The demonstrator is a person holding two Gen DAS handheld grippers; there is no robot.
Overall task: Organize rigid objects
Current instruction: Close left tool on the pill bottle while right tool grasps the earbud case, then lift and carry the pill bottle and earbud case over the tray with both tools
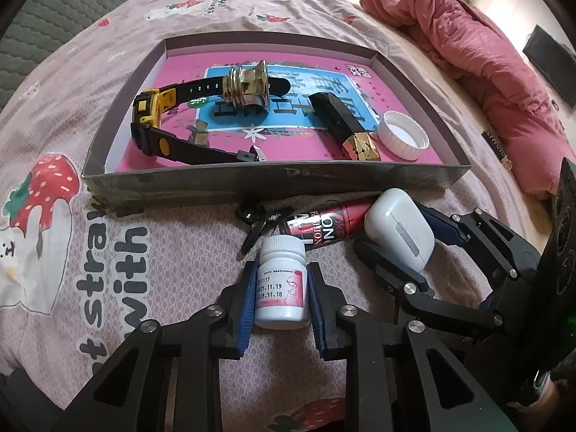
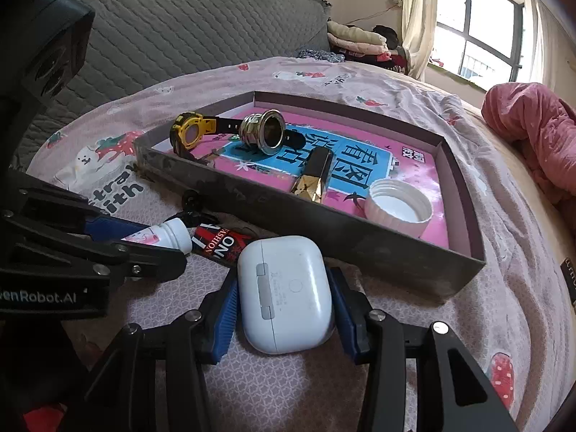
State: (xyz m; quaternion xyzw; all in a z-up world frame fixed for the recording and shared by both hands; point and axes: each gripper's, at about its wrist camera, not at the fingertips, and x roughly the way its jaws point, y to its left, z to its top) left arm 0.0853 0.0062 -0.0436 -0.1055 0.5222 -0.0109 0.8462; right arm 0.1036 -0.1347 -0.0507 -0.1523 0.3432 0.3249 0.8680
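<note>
My left gripper [image 1: 281, 289] is shut on a white pill bottle [image 1: 281, 284] just above the bedsheet, in front of the shallow grey box [image 1: 273, 180]. My right gripper [image 2: 284, 289] is shut on a white earbuds case [image 2: 286, 293], which also shows in the left wrist view [image 1: 399, 230]. The box [image 2: 324, 230] holds a yellow-black watch [image 1: 154, 122], a metal fitting [image 1: 248, 84], a black and gold lipstick [image 1: 342, 126] and a white cap [image 1: 403, 131]. A red-black tube [image 1: 324, 225] and a black key ring [image 1: 252, 216] lie on the sheet before the box.
The bed has a pink strawberry-print sheet [image 1: 108, 270]. A rumpled red quilt [image 1: 468, 57] lies to the right. A grey quilted headboard [image 2: 180, 28] stands behind, with a window [image 2: 482, 32] and folded clothes [image 2: 360, 39] at the back right.
</note>
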